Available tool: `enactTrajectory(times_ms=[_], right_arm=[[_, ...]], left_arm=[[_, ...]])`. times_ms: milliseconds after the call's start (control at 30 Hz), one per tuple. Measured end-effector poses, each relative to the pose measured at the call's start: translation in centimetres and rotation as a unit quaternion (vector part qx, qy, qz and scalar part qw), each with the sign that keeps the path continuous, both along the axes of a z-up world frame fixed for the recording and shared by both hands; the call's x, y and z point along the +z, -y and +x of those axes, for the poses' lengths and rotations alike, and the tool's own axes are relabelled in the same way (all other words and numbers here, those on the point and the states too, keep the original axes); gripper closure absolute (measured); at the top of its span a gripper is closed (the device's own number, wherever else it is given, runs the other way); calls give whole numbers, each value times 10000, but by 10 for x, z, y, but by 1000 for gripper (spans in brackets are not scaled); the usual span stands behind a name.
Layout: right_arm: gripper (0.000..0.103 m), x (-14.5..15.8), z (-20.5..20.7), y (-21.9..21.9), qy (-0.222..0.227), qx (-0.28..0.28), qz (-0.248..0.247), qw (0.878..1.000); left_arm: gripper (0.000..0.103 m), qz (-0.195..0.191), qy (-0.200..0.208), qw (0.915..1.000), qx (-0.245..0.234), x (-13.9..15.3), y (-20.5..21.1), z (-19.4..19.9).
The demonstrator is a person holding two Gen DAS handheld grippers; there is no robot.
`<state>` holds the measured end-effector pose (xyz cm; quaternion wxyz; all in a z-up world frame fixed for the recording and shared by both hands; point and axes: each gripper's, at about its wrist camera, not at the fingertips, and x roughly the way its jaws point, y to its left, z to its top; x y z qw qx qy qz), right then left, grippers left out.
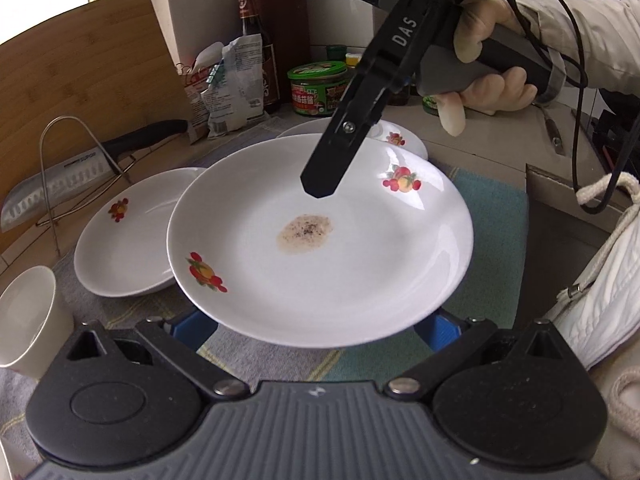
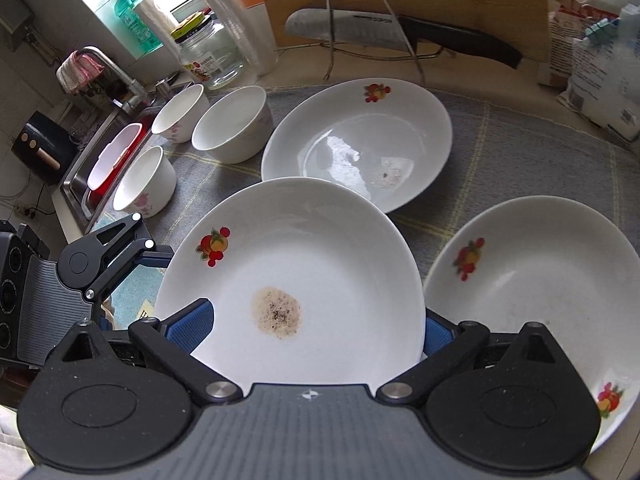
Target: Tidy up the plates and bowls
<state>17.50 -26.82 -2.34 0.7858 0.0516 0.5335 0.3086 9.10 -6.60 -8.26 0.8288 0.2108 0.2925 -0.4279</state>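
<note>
Held plate: white round plate with fruit decals and a brown speckled stain (image 2: 316,276), lifted above the grey checked cloth (image 2: 500,152).
Right gripper (image 2: 316,332): blue pads astride the plate's near rim; contact not discernible.
Left gripper (image 1: 316,328): pads beneath the plate; grip indeterminate.
Resting plates: rear plate (image 2: 356,140), right plate (image 2: 536,292).
Bowls: three white bowls (image 2: 230,124) at left.

A white ceramic plate with red fruit prints and a brown peppery stain (image 2: 296,280) sits tilted between the right hand-held gripper (image 2: 312,330) fingers, two matching plates (image 2: 360,140) ahead and to its right, three white floral bowls (image 2: 232,124) ahead-left.
</note>
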Motion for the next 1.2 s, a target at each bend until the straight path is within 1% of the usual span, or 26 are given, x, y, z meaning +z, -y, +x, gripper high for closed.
enactTrajectory(times_ms=[400, 567, 733, 1200], right_arm=[[0, 2, 4, 68, 139, -425, -63, 9990], [0, 0, 8, 91, 181, -575, -108, 9981], [0, -6, 16, 111, 162, -687, -117, 9974], [0, -27, 32, 126, 28, -652, -208, 9977]], left_arm=[[1, 36, 86, 9992, -401, 7, 71, 13], [1, 46, 120, 9986, -518, 4, 95, 24], [1, 76, 70, 9984, -556, -1, 112, 31], [1, 240, -176, 9986, -434, -10, 134, 41]])
